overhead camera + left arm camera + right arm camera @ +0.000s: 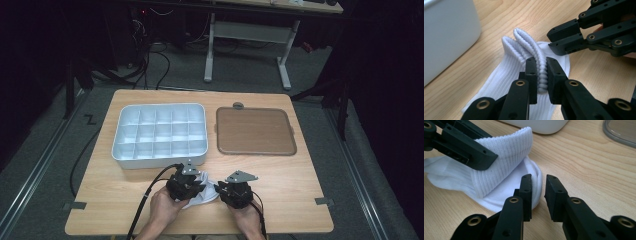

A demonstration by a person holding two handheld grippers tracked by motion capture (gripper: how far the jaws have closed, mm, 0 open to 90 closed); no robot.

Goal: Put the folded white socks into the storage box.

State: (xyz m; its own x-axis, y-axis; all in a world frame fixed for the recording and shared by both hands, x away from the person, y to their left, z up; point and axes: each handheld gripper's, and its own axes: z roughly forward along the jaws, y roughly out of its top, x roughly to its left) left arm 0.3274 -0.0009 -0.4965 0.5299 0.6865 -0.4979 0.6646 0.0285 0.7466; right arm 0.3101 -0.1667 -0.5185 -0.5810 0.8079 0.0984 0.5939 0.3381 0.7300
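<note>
**White sock at near table edge, two grippers in attendance**

White ribbed sock (202, 192): lying on wooden table (300, 170), near edge, centre, just in front of white compartment tray (159, 134); cuff lifted off the tabletop, rest flat.

Left gripper (541, 75): pinching the sock's ribbed cuff (542, 72), fabric pressed between both pads, cuff folds arching away beyond the jaws.

Right gripper (539, 192): jaws slightly spread, nothing pinched; one fingertip (526, 187) just beside the sock's rounded edge, bare wood visible through the gap. Positioned right of the sock, close to the left gripper.

Brown lidded tray (255, 131): far right of the sock, beside the compartment tray, well apart from both grippers.

Compartment tray: empty cells, far left of centre.
</note>
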